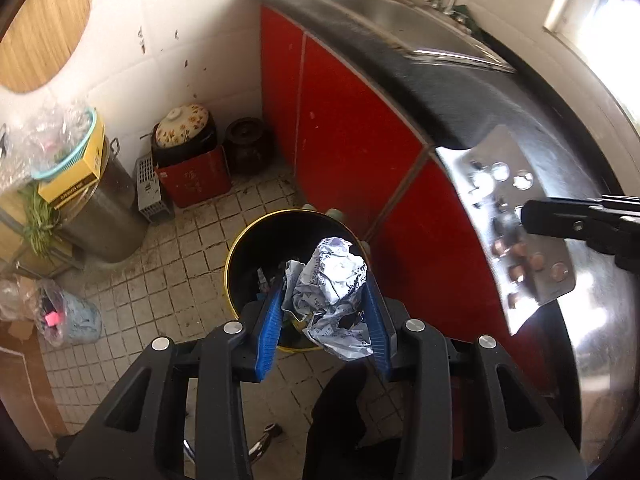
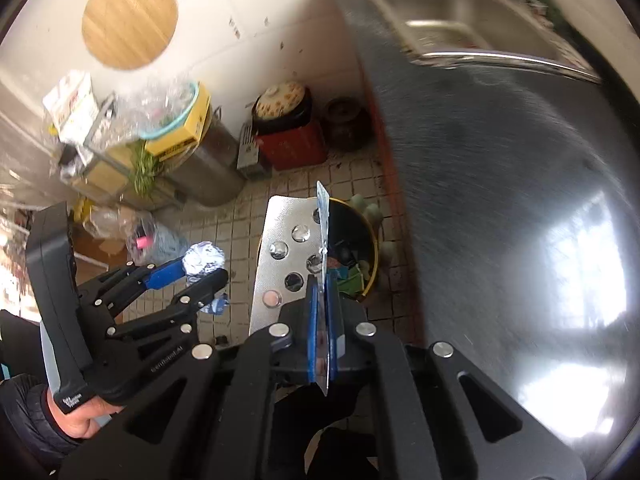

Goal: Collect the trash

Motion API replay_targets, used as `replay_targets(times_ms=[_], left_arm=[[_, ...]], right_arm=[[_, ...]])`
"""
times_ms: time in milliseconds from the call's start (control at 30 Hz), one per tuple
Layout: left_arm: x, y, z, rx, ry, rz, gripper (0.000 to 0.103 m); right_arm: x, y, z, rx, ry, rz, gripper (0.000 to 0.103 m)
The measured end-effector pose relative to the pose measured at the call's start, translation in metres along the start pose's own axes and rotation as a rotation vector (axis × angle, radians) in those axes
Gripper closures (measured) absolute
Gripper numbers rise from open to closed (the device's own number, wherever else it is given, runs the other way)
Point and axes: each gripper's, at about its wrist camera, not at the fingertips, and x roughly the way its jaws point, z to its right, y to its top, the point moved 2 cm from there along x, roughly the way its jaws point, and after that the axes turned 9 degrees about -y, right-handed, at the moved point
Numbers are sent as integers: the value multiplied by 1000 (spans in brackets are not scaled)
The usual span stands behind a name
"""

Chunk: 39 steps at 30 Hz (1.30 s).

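Observation:
My left gripper (image 1: 324, 300) is shut on a crumpled ball of printed paper (image 1: 332, 292), hanging right above a yellow-rimmed black trash bin (image 1: 240, 248) on the tiled floor. In the right wrist view that same left gripper (image 2: 204, 276) shows at the left with the paper ball (image 2: 203, 261) in its blue pads. My right gripper (image 2: 322, 292) is shut on a silver pill blister pack (image 2: 286, 248), held edge-on over the trash bin (image 2: 370, 240). The left wrist view shows the blister pack (image 1: 516, 216) at the right, pinched by the black right gripper (image 1: 536, 220).
A dark counter (image 1: 460, 104) with a steel sink (image 1: 392, 12) over red cabinet doors (image 1: 352, 148) runs along the right. Pots, a red box (image 1: 196, 180), a steel drum (image 1: 108, 208) and bags crowd the far wall and left side. A person's hand (image 2: 78, 420) grips the left tool.

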Motion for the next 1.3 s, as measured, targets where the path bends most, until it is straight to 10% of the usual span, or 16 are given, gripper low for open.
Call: replay_targets(times_ms=[600,667,733,767,1300], left_arm=[[84,2,-60,-82,-20,-46,59],[86,-1,-60,-87,-13,-49,46],[88,-3,-61,-88,1,-48,39],[89,-4,-62,-93,3,-50,34],[41,21,-10,43,11,-10,11]], right_arm=[[126,61,-22,-84,-5,-178,97],[136,64,-26,-97,-12,-199,90],[138,65,-27,-103,-9,-196,45],[135,65,-26,-101,-10,-181,39],[-4,40,17,22,2,4,19]])
